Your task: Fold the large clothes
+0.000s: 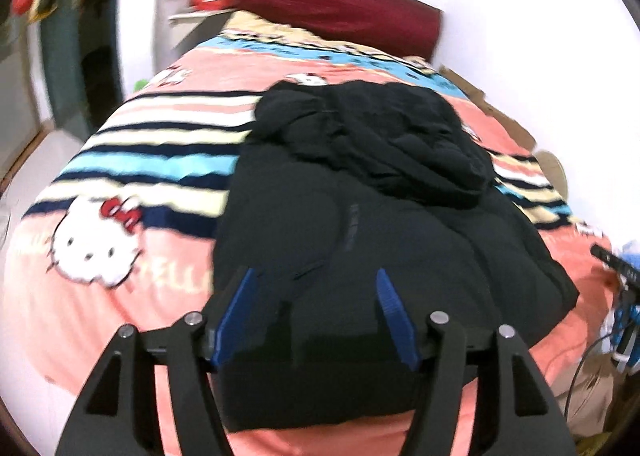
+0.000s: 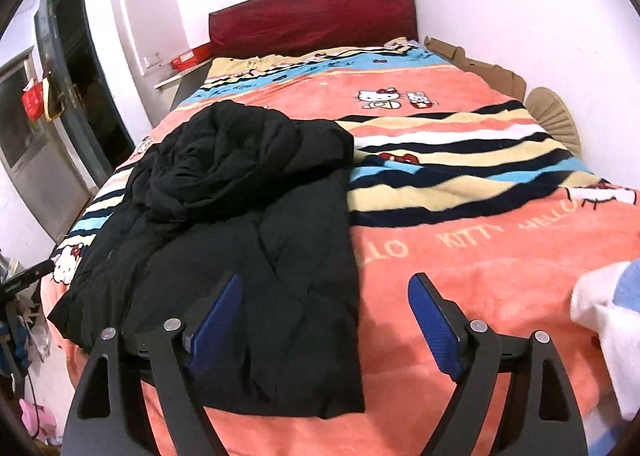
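- The bed (image 2: pixel 500 280) fills both views, covered in a pink cartoon-cat blanket (image 1: pixel 100 320) with striped bands, and a dark red headboard (image 2: pixel 316 20) stands against the far wall.
- The black padded jacket (image 2: pixel 248 240) lies lengthwise on the blanket, hem toward me and hood end toward the headboard; from my right hand's view it sits left of centre on the bed.
- Its body looks narrowed into a rough long rectangle, so I judge the sides or sleeves are already turned in, though I cannot make out the sleeves themselves in all that black.
- The hood (image 1: pixel 400 136) is bunched in a loose heap on the upper part, not flattened.
- What I think is left: smoothing that heap, then bringing the hem up toward the collar to halve the length, and tidying the edges.
- At the right edge of the right view lies some white and pale-blue cloth (image 2: pixel 608 320), perhaps another garment waiting; I cannot tell what it is.
- My left gripper (image 1: pixel 316 316) hangs over the near hem, its blue fingers spread wide and holding nothing.
- My right gripper (image 2: pixel 326 316) is spread apart too, empty, straddling the jacket's right edge: one finger over black fabric, the other over bare blanket.
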A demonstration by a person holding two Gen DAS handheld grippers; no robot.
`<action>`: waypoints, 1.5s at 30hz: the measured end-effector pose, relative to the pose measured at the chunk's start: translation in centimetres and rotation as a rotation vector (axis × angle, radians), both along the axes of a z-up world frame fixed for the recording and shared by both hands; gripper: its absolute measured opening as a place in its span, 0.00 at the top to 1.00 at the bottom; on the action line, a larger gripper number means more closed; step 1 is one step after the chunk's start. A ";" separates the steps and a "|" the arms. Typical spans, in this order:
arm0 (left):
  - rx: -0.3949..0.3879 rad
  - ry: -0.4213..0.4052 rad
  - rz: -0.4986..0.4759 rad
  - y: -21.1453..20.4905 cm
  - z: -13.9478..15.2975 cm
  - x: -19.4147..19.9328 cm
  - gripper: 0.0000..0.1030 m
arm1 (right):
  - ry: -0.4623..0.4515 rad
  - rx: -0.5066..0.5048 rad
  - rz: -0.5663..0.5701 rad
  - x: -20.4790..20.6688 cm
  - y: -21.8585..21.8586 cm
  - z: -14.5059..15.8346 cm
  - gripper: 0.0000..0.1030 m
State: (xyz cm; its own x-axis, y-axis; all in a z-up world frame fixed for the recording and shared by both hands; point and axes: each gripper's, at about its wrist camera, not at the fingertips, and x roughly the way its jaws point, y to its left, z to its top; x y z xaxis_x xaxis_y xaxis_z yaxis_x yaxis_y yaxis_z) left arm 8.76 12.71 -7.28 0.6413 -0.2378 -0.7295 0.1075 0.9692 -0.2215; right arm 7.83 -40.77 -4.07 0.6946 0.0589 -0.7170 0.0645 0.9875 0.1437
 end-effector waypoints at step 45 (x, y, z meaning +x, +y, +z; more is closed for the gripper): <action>-0.579 0.218 -0.010 3.9 -9.7 0.2 0.78 | 0.309 0.441 0.177 1.8 0.5 -9.7 0.77</action>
